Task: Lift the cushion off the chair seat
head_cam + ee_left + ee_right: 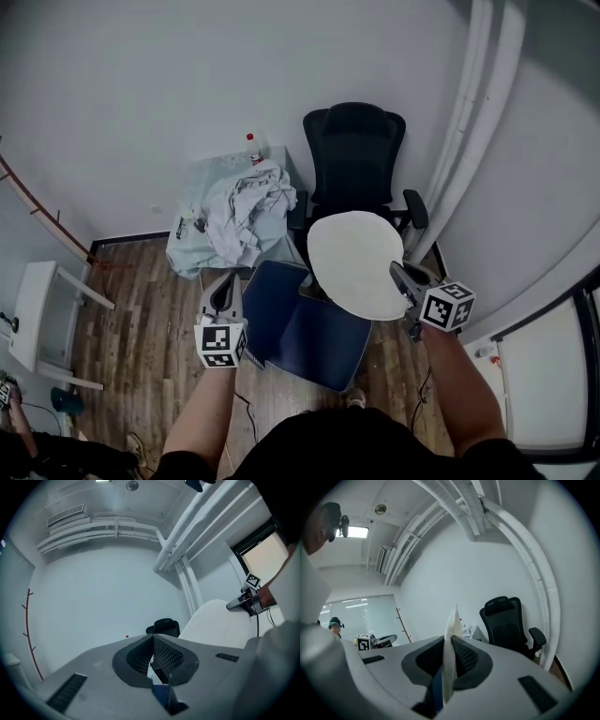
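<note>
Looking down from my head I see the whole cushion (354, 264), white oval face and dark blue part, held up in front of the chair (353, 155). The right gripper view gives only its thin white edge. My right gripper (400, 275) pinches that rim, my left gripper (228, 287) pinches the blue side, both forearms stretched forward.

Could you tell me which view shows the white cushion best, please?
The head view: the cushion shows its white face nearly whole. The left gripper view catches part; the right gripper view only its edge.
</note>
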`<state>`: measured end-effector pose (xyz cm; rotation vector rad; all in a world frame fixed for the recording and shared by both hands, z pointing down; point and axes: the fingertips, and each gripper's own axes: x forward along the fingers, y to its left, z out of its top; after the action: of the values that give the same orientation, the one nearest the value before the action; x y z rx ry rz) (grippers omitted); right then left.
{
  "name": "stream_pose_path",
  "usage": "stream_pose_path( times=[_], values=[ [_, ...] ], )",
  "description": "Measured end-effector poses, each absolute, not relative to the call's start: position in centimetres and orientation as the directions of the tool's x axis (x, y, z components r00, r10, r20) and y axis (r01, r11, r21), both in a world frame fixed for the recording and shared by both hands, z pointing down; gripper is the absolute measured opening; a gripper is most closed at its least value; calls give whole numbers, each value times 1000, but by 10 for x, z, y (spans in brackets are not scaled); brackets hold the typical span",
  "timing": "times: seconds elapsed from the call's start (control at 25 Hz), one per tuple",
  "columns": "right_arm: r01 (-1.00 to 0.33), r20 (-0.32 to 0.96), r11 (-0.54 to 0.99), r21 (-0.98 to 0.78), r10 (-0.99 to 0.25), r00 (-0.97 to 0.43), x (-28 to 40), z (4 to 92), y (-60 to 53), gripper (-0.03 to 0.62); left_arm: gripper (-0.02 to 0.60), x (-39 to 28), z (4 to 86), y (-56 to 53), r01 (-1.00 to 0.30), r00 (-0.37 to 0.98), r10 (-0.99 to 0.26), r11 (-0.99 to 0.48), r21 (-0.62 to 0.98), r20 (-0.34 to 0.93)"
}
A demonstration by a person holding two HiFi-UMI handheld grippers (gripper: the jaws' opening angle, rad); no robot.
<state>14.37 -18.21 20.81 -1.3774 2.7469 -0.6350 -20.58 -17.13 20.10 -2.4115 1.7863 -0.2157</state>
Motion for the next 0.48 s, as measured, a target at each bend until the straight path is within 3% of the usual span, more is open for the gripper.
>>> stream_pose_path(
  times=[0.48],
  values=[
    [-798, 175, 525, -296, -791, -586, 149, 200, -182, 41, 5, -200, 201, -181, -935, 295, -955, -296, -195, 37]
  ],
)
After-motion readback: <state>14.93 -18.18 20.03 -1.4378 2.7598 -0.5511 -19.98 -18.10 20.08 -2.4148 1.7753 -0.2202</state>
